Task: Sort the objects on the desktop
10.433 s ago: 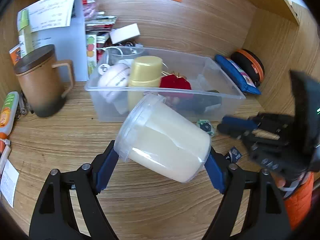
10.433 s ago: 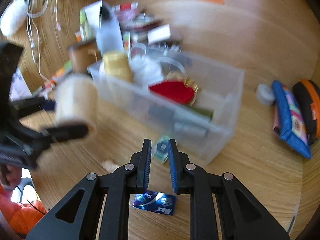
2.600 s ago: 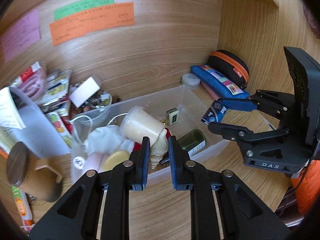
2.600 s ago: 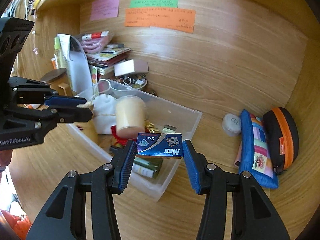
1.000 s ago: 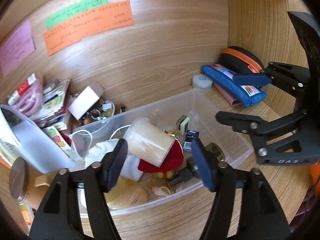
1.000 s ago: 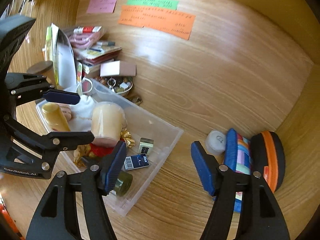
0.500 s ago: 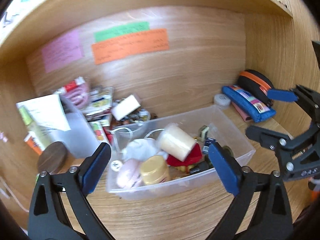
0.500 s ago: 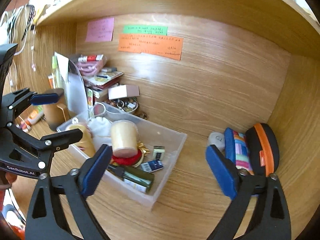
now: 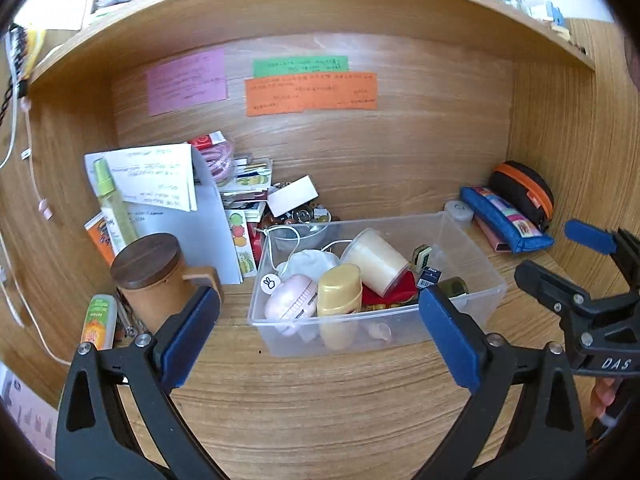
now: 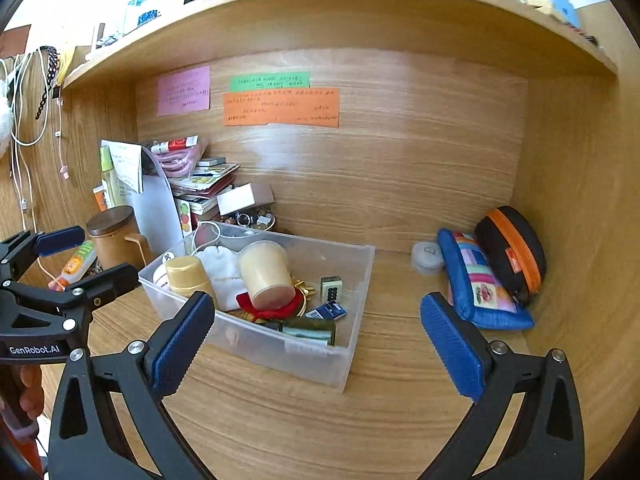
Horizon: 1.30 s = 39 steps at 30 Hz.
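a clear plastic bin (image 9: 472, 248) sits mid-desk inside a wooden alcove, holding the sorted items: a cream tub (image 9: 376, 260) lying on its side over a red pouch (image 10: 276, 306), a gold-capped bottle (image 9: 340, 290), a pink case (image 9: 290, 300), a white cloth bag (image 10: 220, 268), a mahjong tile (image 10: 331, 286), a small blue box (image 10: 328, 312) and a dark green jar (image 10: 310, 329). the left gripper (image 9: 316, 326) and right gripper (image 10: 316, 338) both hang back from the bin with jaws spread wide and nothing between them, having just been opening. to the bin's left a lidded brown mug (image 9: 156, 276) stands in front of a white folder (image 9: 212, 236) and a stack of booklets (image 10: 204, 184); to its right a round white tin (image 10: 427, 258), a blue pencil case (image 10: 476, 280) and a black-and-orange pouch (image 10: 510, 252) line the side wall, well apart from the bin. pink, green and orange notes (image 9: 310, 94) hang on the back panel. the right wrist view shows the green jar and blue box plainly; in the left wrist view the left gripper's own finger partly hides them, but it shows the pink case better.
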Each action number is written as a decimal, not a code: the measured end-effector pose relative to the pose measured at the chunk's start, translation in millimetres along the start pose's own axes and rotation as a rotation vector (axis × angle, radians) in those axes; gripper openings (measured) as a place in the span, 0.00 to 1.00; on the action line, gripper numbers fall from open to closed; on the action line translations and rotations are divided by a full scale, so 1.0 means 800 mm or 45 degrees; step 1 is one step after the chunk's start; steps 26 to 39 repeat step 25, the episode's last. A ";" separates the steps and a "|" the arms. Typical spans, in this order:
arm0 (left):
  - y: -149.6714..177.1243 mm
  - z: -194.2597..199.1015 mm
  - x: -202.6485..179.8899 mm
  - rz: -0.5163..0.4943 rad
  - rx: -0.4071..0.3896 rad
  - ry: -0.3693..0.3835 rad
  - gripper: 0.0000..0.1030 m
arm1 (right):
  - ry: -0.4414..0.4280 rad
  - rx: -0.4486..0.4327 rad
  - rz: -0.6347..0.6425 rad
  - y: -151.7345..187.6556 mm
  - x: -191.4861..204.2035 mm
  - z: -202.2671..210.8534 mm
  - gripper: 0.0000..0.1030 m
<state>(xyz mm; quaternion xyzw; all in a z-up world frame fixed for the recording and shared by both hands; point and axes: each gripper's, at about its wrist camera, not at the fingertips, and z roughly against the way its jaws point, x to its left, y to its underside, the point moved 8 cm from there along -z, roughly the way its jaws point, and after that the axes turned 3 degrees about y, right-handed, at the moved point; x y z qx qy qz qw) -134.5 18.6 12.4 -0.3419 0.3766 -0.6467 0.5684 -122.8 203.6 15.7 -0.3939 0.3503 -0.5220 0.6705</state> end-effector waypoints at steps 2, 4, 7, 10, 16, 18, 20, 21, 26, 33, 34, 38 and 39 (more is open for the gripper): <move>0.002 0.005 0.000 0.031 -0.016 0.014 0.98 | 0.009 -0.007 -0.018 0.006 0.001 0.007 1.00; 0.006 0.009 -0.001 0.048 -0.023 0.036 0.98 | 0.010 -0.003 -0.024 0.011 0.004 0.011 1.00; 0.009 0.010 -0.004 0.031 -0.031 0.033 0.98 | 0.012 0.013 -0.020 0.018 0.008 0.011 1.00; 0.013 0.012 -0.009 0.014 -0.030 0.032 0.98 | 0.033 0.021 -0.009 0.025 0.010 0.011 1.00; 0.015 0.011 -0.006 0.065 -0.016 0.075 0.98 | 0.023 0.024 -0.017 0.027 0.011 0.014 1.00; 0.015 0.011 -0.006 0.064 -0.018 0.068 0.98 | 0.025 0.023 -0.013 0.027 0.011 0.014 1.00; 0.015 0.012 -0.008 0.054 -0.024 0.078 0.98 | 0.025 0.024 -0.013 0.028 0.011 0.015 1.00; 0.015 0.012 -0.008 0.059 -0.025 0.081 0.98 | 0.025 0.025 -0.014 0.028 0.011 0.015 1.00; 0.015 0.011 -0.006 0.059 -0.027 0.068 0.99 | 0.017 0.032 -0.020 0.029 0.011 0.014 1.00; 0.015 0.011 -0.006 0.059 -0.027 0.068 0.99 | 0.017 0.032 -0.020 0.029 0.011 0.014 1.00; 0.015 0.011 -0.006 0.059 -0.027 0.068 0.99 | 0.017 0.032 -0.020 0.029 0.011 0.014 1.00; 0.015 0.011 -0.006 0.059 -0.027 0.068 0.99 | 0.017 0.032 -0.020 0.029 0.011 0.014 1.00; 0.015 0.011 -0.006 0.059 -0.027 0.068 0.99 | 0.017 0.032 -0.020 0.029 0.011 0.014 1.00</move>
